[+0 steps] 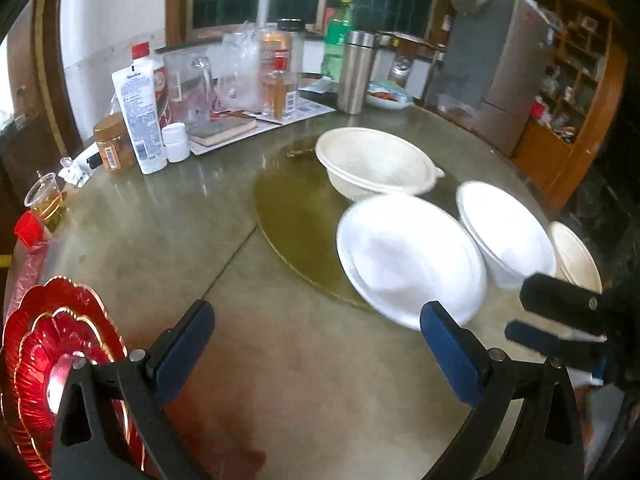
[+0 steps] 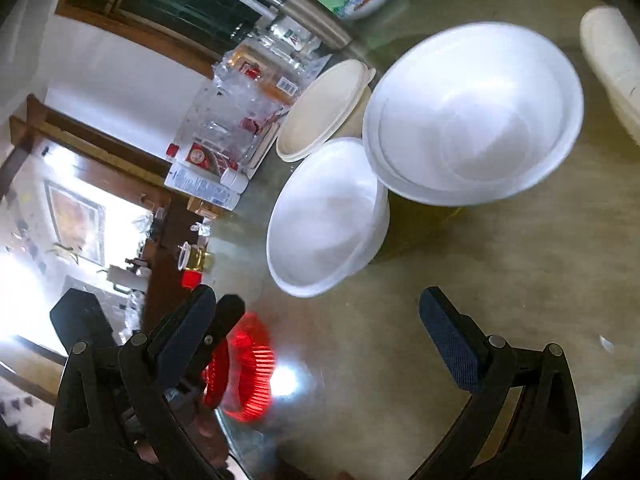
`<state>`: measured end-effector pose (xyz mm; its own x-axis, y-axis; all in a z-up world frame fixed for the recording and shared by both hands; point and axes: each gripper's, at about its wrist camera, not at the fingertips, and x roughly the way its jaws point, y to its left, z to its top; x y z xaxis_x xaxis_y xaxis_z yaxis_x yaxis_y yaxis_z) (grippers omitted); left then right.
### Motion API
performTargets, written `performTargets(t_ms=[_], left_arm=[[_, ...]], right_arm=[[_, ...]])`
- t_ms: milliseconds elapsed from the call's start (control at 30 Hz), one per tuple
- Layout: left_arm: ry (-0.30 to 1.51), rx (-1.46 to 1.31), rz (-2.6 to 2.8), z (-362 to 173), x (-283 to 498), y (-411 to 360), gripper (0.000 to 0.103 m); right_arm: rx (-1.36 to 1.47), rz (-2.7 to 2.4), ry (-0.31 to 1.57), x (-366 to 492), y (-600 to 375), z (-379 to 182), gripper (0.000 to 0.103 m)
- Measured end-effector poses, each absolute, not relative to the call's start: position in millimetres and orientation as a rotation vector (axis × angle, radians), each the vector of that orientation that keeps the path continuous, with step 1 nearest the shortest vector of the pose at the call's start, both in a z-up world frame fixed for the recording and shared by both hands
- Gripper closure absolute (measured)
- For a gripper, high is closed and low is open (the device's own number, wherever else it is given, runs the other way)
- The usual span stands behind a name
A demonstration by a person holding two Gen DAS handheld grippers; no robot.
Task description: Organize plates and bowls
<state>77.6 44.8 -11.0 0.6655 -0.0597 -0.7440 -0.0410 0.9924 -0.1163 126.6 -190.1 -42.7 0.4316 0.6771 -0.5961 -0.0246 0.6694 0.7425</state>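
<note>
A stack of red scalloped plates point(image 1: 48, 352) lies at the table's near left edge, just left of my open, empty left gripper point(image 1: 316, 344); it also shows in the right wrist view point(image 2: 252, 368). Two white bowls point(image 1: 408, 264) point(image 1: 504, 232) stand ahead to the right, with a cream bowl point(image 1: 376, 164) behind and another cream bowl point(image 1: 576, 256) at far right. My right gripper point(image 2: 320, 332) is open and empty above the table, short of the white bowls point(image 2: 324, 216) point(image 2: 476, 112). It also shows in the left wrist view point(image 1: 556, 320).
The round glass table point(image 1: 168, 240) has a gold turntable disc point(image 1: 292, 216) in the middle. Bottles, a lotion tube point(image 1: 138, 116), jars, a steel flask point(image 1: 354, 72) and a cup of tea point(image 1: 46, 204) crowd the far left side. A wooden cabinet stands at the right.
</note>
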Motion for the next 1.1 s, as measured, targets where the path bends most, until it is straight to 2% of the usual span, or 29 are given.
performTargets(t_ms=[67, 233, 300, 333, 467, 567, 600, 633, 667, 700, 733, 767, 800, 1100], left_arm=[[0.845, -0.120, 0.008, -11.6, 84.4, 44.0, 0.001], [0.843, -0.126, 0.016, -12.0, 99.5, 35.9, 0.001], [0.852, -0.121, 0.020, -14.4, 104.9, 32.7, 0.001], [0.855, -0.121, 0.024, -16.0, 107.5, 31.7, 0.004], [0.901, -0.141, 0.024, -27.6, 120.2, 28.8, 0.027], [0.942, -0.159, 0.029, -36.9, 128.1, 28.8, 0.036], [0.953, -0.164, 0.028, -40.1, 130.1, 28.1, 0.039], [0.958, -0.164, 0.028, -42.4, 130.6, 27.6, 0.051], [0.966, -0.163, 0.029, -44.6, 130.9, 27.0, 0.062], [0.972, -0.175, 0.016, -46.4, 130.8, 26.9, 0.067], [0.976, -0.178, 0.010, -47.3, 130.5, 26.2, 0.080], [0.978, -0.177, -0.005, -47.1, 129.8, 23.7, 0.088], [0.977, -0.165, -0.004, -46.2, 128.0, 21.1, 0.088], [0.921, -0.145, 0.024, -31.6, 104.8, 26.8, 0.088]], right_arm=[[0.748, 0.465, 1.049, 133.4, -191.0, -46.9, 0.003], [0.720, 0.408, 1.079, 147.7, -184.2, -52.8, 0.046], [0.731, 0.404, 1.074, 150.8, -185.8, -55.1, 0.046], [0.734, 0.395, 1.072, 151.9, -186.5, -56.0, 0.046], [0.717, 0.366, 1.057, 153.7, -189.4, -56.6, 0.046], [0.714, 0.355, 1.063, 155.6, -190.2, -59.5, 0.049], [0.709, 0.354, 1.068, 156.7, -189.8, -60.7, 0.062], [0.702, 0.342, 1.071, 156.5, -190.6, -61.4, 0.075], [0.694, 0.327, 1.070, 156.7, -190.7, -61.9, 0.081], [0.693, 0.332, 1.068, 157.1, -190.7, -62.5, 0.087], [0.694, 0.337, 1.070, 156.4, -190.7, -63.2, 0.087], [0.695, 0.346, 1.073, 155.5, -189.6, -63.5, 0.089], [0.682, 0.347, 1.074, 154.5, -187.2, -62.5, 0.095], [0.642, 0.385, 1.030, 135.6, -176.9, -47.9, 0.095]])
